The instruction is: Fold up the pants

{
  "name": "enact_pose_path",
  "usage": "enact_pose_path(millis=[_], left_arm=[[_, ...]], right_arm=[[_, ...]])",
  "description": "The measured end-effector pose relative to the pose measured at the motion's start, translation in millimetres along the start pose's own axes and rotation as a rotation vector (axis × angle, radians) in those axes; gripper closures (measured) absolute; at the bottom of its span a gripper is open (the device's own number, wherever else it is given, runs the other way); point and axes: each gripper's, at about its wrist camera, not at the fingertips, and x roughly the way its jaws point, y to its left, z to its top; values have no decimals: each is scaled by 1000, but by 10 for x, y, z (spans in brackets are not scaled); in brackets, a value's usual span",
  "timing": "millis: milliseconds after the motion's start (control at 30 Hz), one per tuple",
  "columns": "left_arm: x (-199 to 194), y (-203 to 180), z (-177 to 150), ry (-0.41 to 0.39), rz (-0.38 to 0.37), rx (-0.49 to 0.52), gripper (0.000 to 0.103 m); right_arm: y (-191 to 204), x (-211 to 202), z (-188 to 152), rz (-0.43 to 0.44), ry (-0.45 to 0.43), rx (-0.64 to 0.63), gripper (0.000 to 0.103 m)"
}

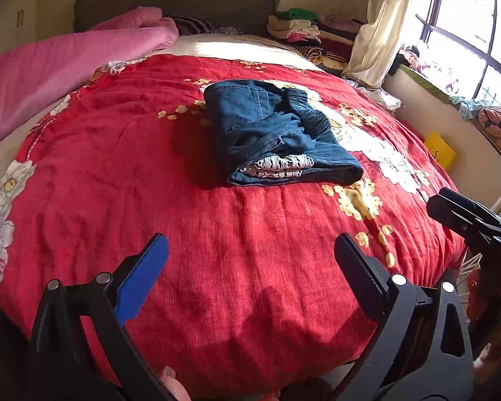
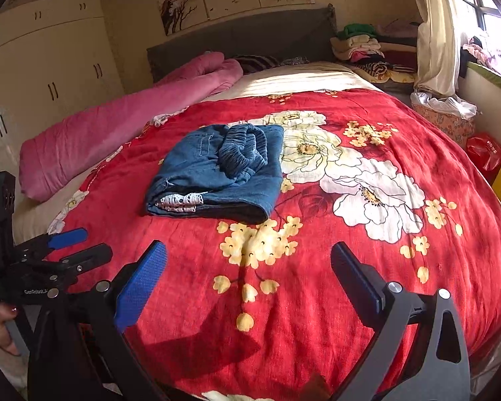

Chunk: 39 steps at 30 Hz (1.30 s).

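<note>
Nearest the cameras, the left gripper (image 1: 250, 254) is seen with jaws spread wide and nothing between them; the right gripper (image 2: 248, 260) is likewise released and empty. Both are held over the near part of the red floral bedspread (image 1: 250, 284), apart from the garment. Beyond them, at the middle of the bedspread, the blue jeans (image 2: 217, 173) are found already folded into a compact bundle — waistband bunched on top, a white lace trim showing at the near edge. The fold is judged essentially complete; only tidying of the bunched waistband may remain. Nothing lies between grippers and jeans. Farther back from the jeans, a pink quilt (image 2: 117, 133) and a stack of folded clothes (image 2: 364, 46) are noted.
</note>
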Motion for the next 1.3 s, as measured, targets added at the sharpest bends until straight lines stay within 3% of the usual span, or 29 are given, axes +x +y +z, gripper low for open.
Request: enact_pose_path(millis=[333,1300], left_arm=[[77,11,-79,25,8,-4,10],[92,-13,-108,43,17,-4,10]], right_arm=[[-6,77,-142,-17,31,3,5],[44,92,-144,-26,42,-11,5]])
